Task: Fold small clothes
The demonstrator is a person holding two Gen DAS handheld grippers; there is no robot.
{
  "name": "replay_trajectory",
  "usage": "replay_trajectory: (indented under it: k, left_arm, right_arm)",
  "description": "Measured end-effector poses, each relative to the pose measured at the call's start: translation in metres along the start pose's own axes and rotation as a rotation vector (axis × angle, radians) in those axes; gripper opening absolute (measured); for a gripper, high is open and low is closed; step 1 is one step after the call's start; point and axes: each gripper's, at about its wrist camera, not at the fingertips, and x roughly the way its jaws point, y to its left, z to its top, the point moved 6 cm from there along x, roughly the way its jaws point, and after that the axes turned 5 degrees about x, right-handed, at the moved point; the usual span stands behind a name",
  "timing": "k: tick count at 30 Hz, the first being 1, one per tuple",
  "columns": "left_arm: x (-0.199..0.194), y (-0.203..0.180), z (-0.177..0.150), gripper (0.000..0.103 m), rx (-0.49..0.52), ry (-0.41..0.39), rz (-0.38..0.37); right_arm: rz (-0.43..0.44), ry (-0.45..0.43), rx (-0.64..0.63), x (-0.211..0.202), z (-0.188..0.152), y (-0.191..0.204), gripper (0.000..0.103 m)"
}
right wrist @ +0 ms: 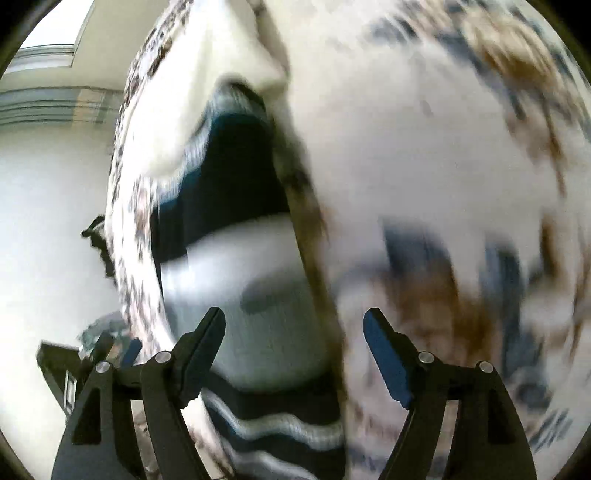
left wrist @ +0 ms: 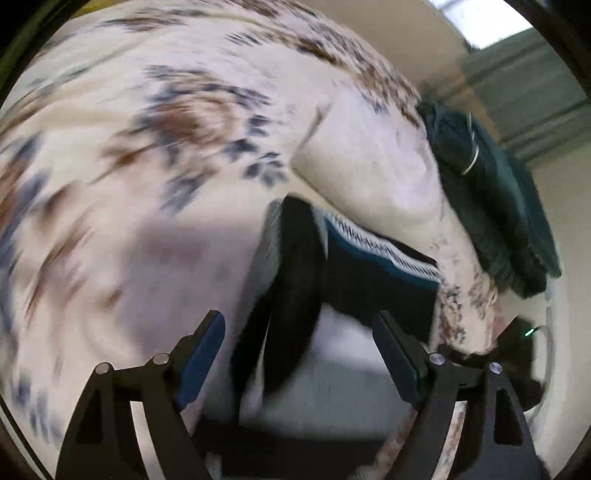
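A small knitted garment (left wrist: 369, 280) in dark teal, black and white bands, with a zigzag trim, lies on a flower-patterned bed cover (left wrist: 147, 147). My left gripper (left wrist: 299, 332) hovers over it, open, and its blue pads press on nothing. In the right wrist view the same striped garment (right wrist: 229, 177) runs from the upper middle down under my right gripper (right wrist: 295, 332). That gripper is open too, with only the garment's pale band behind the gap. Both views are smeared by blur.
A cream pillow or folded cloth (left wrist: 369, 173) lies just beyond the garment. A dark green folded cloth (left wrist: 491, 206) sits at the bed's right edge. The pale floor (right wrist: 44, 221) and a window (right wrist: 55, 33) show past the bed's edge.
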Motion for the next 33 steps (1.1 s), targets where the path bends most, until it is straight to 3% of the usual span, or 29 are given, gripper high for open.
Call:
replay_trajectory:
  k: [4, 5, 6, 7, 8, 9, 10, 14, 16, 19, 21, 23, 25, 28, 33]
  left_arm:
    - [0.060, -0.006, 0.044, 0.078, 0.117, 0.073, -0.001]
    - [0.067, -0.008, 0.047, 0.054, 0.157, 0.084, 0.006]
    - [0.075, -0.011, 0.048, 0.016, 0.211, 0.103, 0.015]
    - [0.080, -0.013, 0.047, 0.017, 0.267, 0.124, 0.047]
    - [0.079, -0.016, 0.046, 0.016, 0.305, 0.117, 0.036]
    - [0.074, -0.016, 0.047, 0.015, 0.312, 0.103, 0.021]
    - [0.066, -0.015, 0.049, 0.015, 0.304, 0.081, 0.003]
    - [0.049, 0.006, 0.063, 0.014, 0.207, 0.053, -0.097]
    - [0.061, 0.015, 0.063, 0.015, 0.205, 0.076, -0.086]
    - [0.070, 0.028, 0.057, 0.022, 0.098, 0.135, -0.133]
    - [0.053, 0.031, 0.053, 0.045, 0.057, 0.111, -0.135]
    - [0.025, 0.034, 0.045, 0.050, 0.040, 0.077, -0.151]
    - [-0.006, 0.038, 0.026, 0.051, 0.046, 0.053, -0.140]
    - [-0.058, 0.047, -0.028, 0.058, 0.069, 0.064, -0.093]
    - [-0.119, 0.063, -0.149, 0.059, 0.057, 0.176, 0.007]
  right_arm:
    - [-0.020, -0.048, 0.011, 0.009, 0.064, 0.025, 0.079]
    - [-0.029, -0.045, 0.011, 0.014, 0.074, 0.029, 0.077]
    - [-0.046, -0.042, 0.011, 0.021, 0.083, 0.033, 0.075]
    - [-0.046, -0.039, -0.002, 0.024, 0.093, 0.036, 0.054]
    - [-0.050, -0.030, -0.040, 0.029, 0.097, 0.043, 0.014]
    - [-0.080, -0.026, -0.071, 0.031, 0.102, 0.046, 0.007]
    - [-0.120, -0.055, -0.098, 0.023, 0.105, 0.044, 0.007]
    - [-0.138, -0.114, -0.113, 0.021, 0.115, 0.055, 0.006]
    - [-0.171, -0.104, -0.109, 0.035, 0.117, 0.058, 0.006]
    - [-0.276, -0.043, -0.124, 0.055, 0.117, 0.056, 0.006]
    - [-0.256, -0.025, -0.094, 0.048, 0.115, 0.054, 0.013]
    - [-0.205, -0.017, -0.077, 0.030, 0.101, 0.048, 0.037]
    - [-0.158, -0.019, -0.073, 0.004, 0.078, 0.039, 0.050]
    - [-0.112, 0.013, -0.072, -0.035, 0.024, 0.017, 0.050]
    - [-0.061, 0.142, -0.007, -0.069, -0.107, -0.034, 0.051]
